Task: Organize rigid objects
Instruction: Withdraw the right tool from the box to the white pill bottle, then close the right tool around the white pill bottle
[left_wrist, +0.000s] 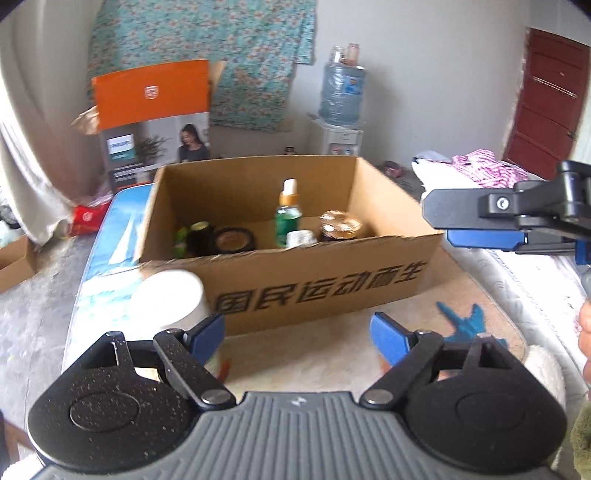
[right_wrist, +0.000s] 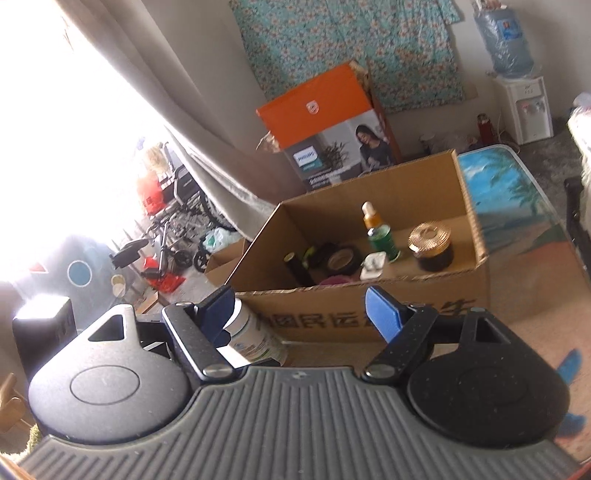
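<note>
An open cardboard box (left_wrist: 314, 284) with black print stands on the table ahead of both grippers. Inside stand a green bottle (left_wrist: 288, 218) with an amber dropper cap, a dark jar with a gold lid (left_wrist: 340, 225), a roll of tape (left_wrist: 234, 240), a small dark bottle (left_wrist: 199, 236) and a small white item (left_wrist: 300, 238). My left gripper (left_wrist: 297, 328) is open and holds nothing. A white can (left_wrist: 170, 299) stands just outside its left finger. My right gripper (right_wrist: 301, 306) is open too, with the white can (right_wrist: 251, 336) beside its left finger and the box (right_wrist: 332, 317) beyond.
The table (left_wrist: 110, 236) has a beach print, and a blue object (left_wrist: 461, 321) lies on it to the right. Behind stand an orange appliance carton (left_wrist: 151, 110) and a water dispenser (left_wrist: 341, 110). A bed with clothes (left_wrist: 480, 166) is at the right, a wheelchair (right_wrist: 177, 218) at the left.
</note>
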